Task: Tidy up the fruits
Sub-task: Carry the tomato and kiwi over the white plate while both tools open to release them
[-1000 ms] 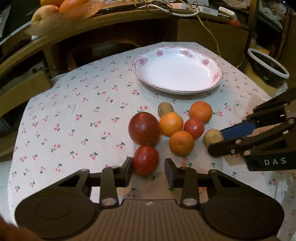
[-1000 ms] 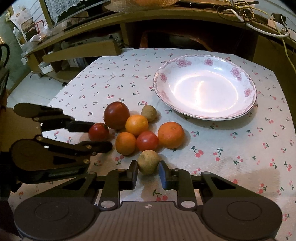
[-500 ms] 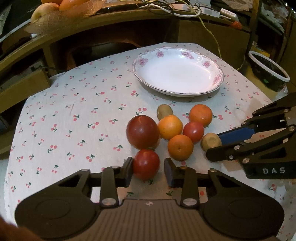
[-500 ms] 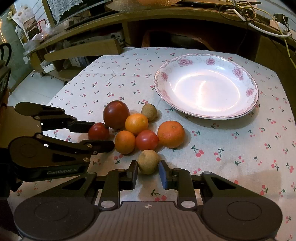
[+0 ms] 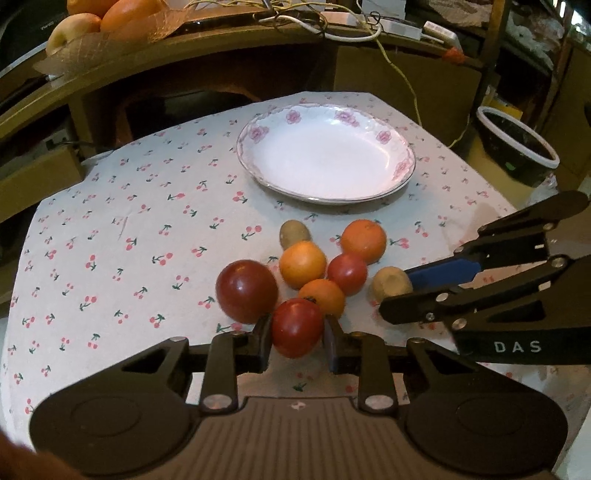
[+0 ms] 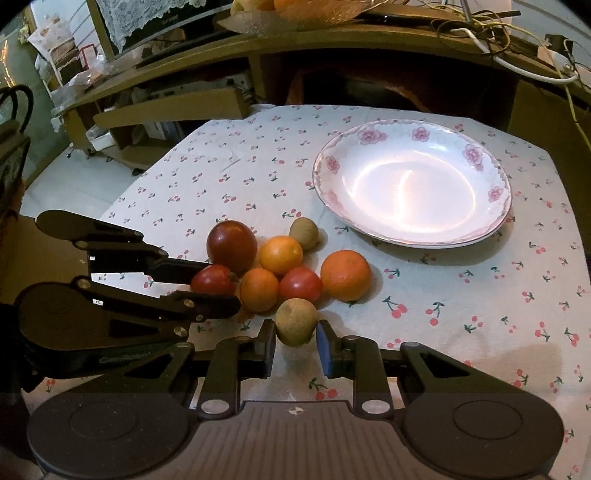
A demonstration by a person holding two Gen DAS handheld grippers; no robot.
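Observation:
A cluster of fruit lies on the cherry-print cloth in front of a white flowered plate (image 5: 404, 168) (image 6: 332, 166). My left gripper (image 5: 297, 339) (image 6: 218, 286) is shut on the nearest small red tomato (image 5: 297, 326) (image 6: 214, 282), both pads pressing its sides. My right gripper (image 6: 296, 343) (image 5: 395, 293) is shut on a brown kiwi (image 6: 295, 325) (image 5: 391, 284) at the cluster's right edge. Behind them lie a large dark red fruit (image 5: 246, 290), three oranges (image 5: 303, 264) (image 5: 364, 240) (image 5: 325, 295), another red tomato (image 5: 347, 273) and a second kiwi (image 5: 293, 233).
A wooden shelf (image 5: 221, 55) runs behind the table, carrying a basket of fruit (image 5: 110, 22) and cables. A dark bowl with a white rim (image 5: 517, 147) stands off the table's right. Bare cloth (image 5: 129, 240) stretches left of the fruit.
My left gripper's jaws have narrowed onto the small red tomato, which now sits squeezed between the pads. The right gripper has kept still on the kiwi.

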